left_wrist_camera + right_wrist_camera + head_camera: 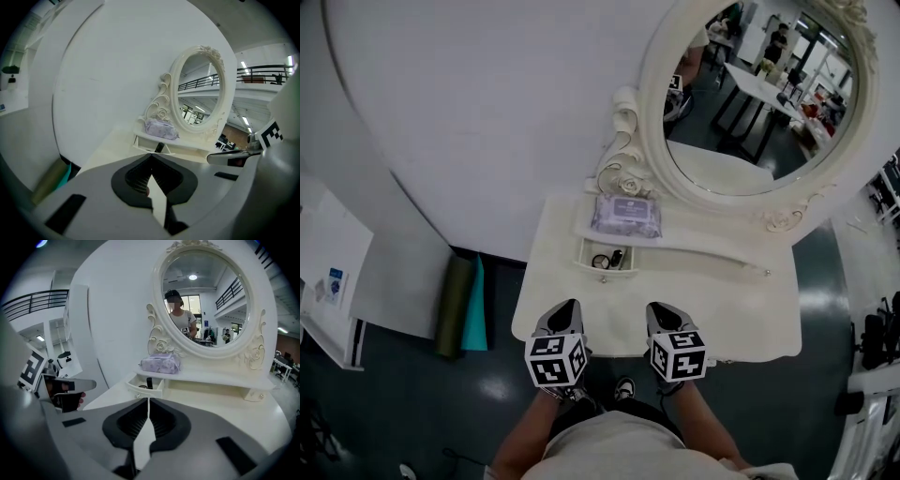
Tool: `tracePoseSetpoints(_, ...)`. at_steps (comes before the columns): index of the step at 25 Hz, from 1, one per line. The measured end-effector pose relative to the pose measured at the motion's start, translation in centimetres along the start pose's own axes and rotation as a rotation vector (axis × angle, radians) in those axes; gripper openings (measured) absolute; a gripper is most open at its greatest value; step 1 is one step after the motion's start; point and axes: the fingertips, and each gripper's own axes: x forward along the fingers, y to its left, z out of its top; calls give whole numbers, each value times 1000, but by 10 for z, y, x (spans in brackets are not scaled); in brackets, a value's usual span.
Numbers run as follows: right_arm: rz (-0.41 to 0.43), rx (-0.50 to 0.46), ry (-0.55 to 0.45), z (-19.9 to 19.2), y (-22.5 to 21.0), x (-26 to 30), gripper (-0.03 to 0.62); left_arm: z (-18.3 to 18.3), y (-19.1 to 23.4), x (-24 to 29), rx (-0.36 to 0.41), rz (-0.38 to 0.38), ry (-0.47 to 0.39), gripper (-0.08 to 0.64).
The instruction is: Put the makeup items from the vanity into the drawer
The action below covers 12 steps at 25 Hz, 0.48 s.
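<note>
Here, empty jaws hovered on the near side of the open drawer [602, 272].
The left gripper [569, 306] and right gripper [660, 307] were both clenched shut.

You work under bright, even overhead light; a ceiling lamp glares in the mirror [206, 301]. Your gripper views bend strongly and darken at their corners. Shadows on the vanity top [741, 314] are soft.

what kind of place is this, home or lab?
Probably a staged set in a big open workspace, not a home: an ornate white vanity against a bare backdrop panel, desks reflected in its oval mirror, a mezzanine railing overhead.
</note>
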Motion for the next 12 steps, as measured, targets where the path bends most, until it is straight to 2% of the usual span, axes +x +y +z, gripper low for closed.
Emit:
tracePoseSetpoints(6,38,-6,-35,14,-6,-2,28,7,-13,0,21,19,-13,5)
tracePoseSetpoints(12,50,-23,-29,7,-18,-10,18,5,-31,1,35,24,-25,6)
